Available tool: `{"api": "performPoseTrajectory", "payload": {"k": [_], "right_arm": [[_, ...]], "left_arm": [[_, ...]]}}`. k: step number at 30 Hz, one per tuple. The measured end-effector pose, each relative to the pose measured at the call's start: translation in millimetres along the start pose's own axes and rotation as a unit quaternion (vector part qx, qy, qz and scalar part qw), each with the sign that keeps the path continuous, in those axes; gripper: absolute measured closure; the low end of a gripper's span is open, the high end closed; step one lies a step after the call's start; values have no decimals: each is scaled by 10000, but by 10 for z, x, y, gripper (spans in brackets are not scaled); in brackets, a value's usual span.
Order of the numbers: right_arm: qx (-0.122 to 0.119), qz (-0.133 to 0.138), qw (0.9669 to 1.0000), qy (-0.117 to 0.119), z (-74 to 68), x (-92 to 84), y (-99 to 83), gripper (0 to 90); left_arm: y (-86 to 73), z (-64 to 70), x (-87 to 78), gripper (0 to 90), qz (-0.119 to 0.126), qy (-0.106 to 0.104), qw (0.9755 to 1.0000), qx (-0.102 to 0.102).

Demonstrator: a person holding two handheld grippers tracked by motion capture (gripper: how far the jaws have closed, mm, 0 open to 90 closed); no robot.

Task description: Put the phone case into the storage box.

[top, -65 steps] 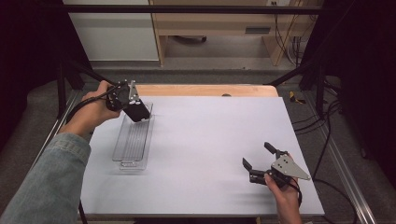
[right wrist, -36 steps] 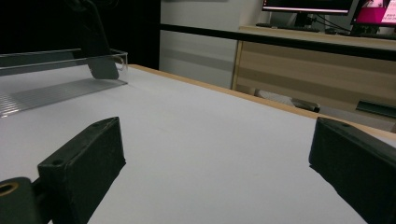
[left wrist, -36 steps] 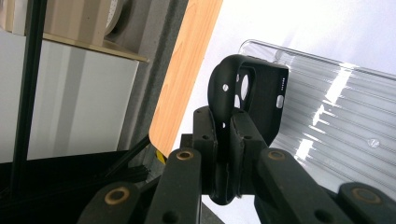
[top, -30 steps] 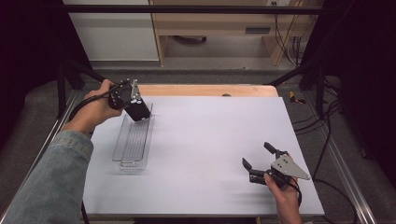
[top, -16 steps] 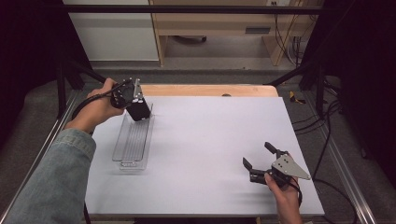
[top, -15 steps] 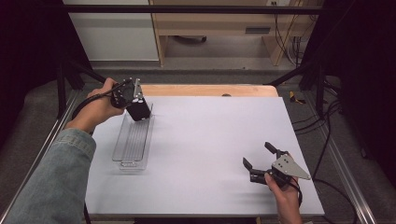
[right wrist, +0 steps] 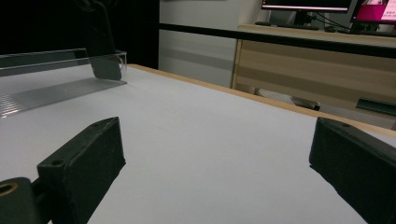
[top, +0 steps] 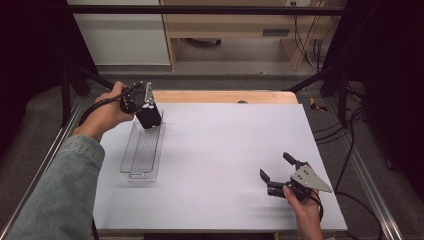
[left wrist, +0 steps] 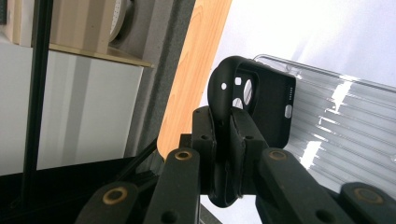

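Note:
A black phone case (top: 149,118) hangs upright over the far end of a clear ribbed plastic tray (top: 142,150). My left gripper (top: 144,111) is shut on the case and points down at the tray. In the left gripper view the two jaws pinch one edge of the case (left wrist: 261,93), camera cut-out uppermost, with the tray (left wrist: 345,121) behind. My right gripper (top: 274,165) rests low at the front right of the white table, jaws wide apart with nothing between them (right wrist: 219,144). From there the tray (right wrist: 46,70) and the dark case (right wrist: 102,51) stand far off.
The white tabletop (top: 230,145) has a wooden strip (top: 225,96) along its far edge. Metal rails run along both sides of the table. A cabinet and a wooden desk stand beyond. Cables lie on the floor at the right.
The left hand has shifted only slightly above the tray's far end, still gripping the case. The right gripper has stayed where it was.

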State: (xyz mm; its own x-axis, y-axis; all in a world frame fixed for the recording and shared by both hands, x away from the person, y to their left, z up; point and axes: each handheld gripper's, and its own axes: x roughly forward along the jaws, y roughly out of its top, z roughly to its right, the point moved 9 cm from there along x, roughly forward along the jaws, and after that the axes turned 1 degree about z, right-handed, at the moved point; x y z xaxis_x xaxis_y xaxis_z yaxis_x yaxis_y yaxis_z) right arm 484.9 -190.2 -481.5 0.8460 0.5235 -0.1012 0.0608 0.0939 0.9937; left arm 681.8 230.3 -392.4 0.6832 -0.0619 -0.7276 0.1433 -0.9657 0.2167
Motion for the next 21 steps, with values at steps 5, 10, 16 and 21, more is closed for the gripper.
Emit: {"api": "performPoseTrajectory", "payload": {"k": [5,10,16,21], "right_arm": [[26,-19,10000,-3,-2,5,-9,35],[27,-27,10000,-1,-1,9,-15,34],[30,-13,10000,-9,-1,5,-8,34],[38,-9,10000,-18,11,1,-7,34]], "left_arm": [[19,-44,17,798,52,97,9999,4],[36,-46,37,793,59,114,9999,37],[35,-88,45,794,45,219,9997,-35],[38,-115,61,801,58,293,9995,-83]]}}
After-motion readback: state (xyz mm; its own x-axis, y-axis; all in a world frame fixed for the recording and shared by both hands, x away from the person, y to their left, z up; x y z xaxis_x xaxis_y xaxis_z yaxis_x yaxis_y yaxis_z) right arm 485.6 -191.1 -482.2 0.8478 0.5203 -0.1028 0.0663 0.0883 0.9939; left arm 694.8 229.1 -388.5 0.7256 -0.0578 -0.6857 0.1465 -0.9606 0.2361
